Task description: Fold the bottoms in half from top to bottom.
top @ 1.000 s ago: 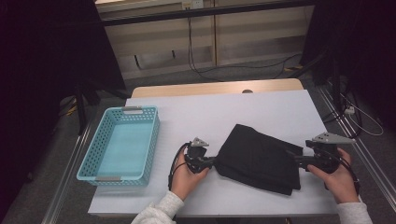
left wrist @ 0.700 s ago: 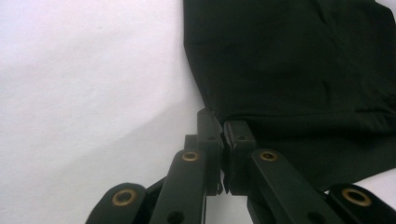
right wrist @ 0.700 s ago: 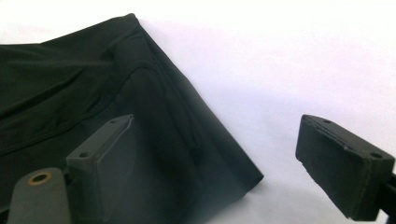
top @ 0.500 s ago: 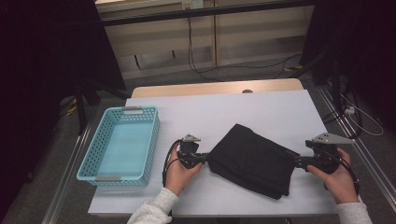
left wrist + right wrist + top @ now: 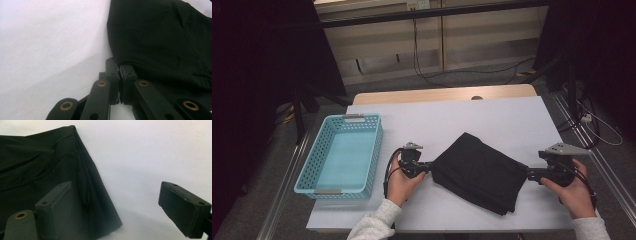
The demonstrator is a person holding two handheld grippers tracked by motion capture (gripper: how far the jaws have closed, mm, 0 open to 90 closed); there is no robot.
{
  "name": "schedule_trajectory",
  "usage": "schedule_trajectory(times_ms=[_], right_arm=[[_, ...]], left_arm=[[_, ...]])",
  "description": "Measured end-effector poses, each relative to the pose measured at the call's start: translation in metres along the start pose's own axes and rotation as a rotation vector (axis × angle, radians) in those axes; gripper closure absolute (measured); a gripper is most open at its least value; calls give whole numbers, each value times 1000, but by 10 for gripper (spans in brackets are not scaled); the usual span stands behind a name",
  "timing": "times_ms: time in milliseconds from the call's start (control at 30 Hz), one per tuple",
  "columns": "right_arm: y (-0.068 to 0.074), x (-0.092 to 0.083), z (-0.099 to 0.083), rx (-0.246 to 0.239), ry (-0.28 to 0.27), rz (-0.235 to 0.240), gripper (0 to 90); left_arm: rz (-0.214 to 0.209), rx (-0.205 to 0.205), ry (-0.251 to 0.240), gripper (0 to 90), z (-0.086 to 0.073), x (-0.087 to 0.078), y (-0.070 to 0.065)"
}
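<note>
A black folded cloth (image 5: 477,172) lies on the white table (image 5: 492,120), near its front. My left gripper (image 5: 430,166) is at the cloth's left corner, jaws shut on its edge. In the left gripper view the shut gripper (image 5: 119,71) pinches the hem of the cloth (image 5: 160,37). My right gripper (image 5: 530,175) stands open at the cloth's right corner. In the right gripper view that gripper (image 5: 120,207) has one jaw over the cloth (image 5: 37,165) and the other over bare table, with the cloth's edge between them, untouched by the pads.
A light blue plastic basket (image 5: 373,160) with nothing in it stands at the table's left side, close to my left hand. Bare table surface stretches behind the cloth. Cables run over the floor beyond the far edge and to the right.
My left gripper has moved a little to the left, pulling the cloth's left corner with it. The right gripper has stayed where it was.
</note>
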State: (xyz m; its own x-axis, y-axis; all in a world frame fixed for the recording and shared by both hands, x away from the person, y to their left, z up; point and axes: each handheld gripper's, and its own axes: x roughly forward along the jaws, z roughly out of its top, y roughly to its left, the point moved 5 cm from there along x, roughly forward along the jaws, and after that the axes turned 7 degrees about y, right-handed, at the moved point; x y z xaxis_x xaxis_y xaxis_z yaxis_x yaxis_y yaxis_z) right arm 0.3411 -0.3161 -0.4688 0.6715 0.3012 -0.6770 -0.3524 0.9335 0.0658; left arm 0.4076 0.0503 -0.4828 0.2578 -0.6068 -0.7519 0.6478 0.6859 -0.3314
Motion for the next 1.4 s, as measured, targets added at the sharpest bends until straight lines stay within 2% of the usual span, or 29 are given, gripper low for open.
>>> schedule_trajectory(times_ms=[600, 833, 1200, 1400], right_arm=[[1, -8, -8, 1, 1, -10, 120], [6, -10, -12, -8, 8, -15, 120], [24, -7, -12, -32, 9, -7, 119], [28, -5, -12, -27, 5, -13, 114]], left_arm=[[-14, -37, 2, 873, 8, -3, 12], [-10, -52, -9, 873, 13, -5, 20], [20, -77, -26, 872, 19, -8, 32], [48, -83, -43, 872, 25, -9, 38]])
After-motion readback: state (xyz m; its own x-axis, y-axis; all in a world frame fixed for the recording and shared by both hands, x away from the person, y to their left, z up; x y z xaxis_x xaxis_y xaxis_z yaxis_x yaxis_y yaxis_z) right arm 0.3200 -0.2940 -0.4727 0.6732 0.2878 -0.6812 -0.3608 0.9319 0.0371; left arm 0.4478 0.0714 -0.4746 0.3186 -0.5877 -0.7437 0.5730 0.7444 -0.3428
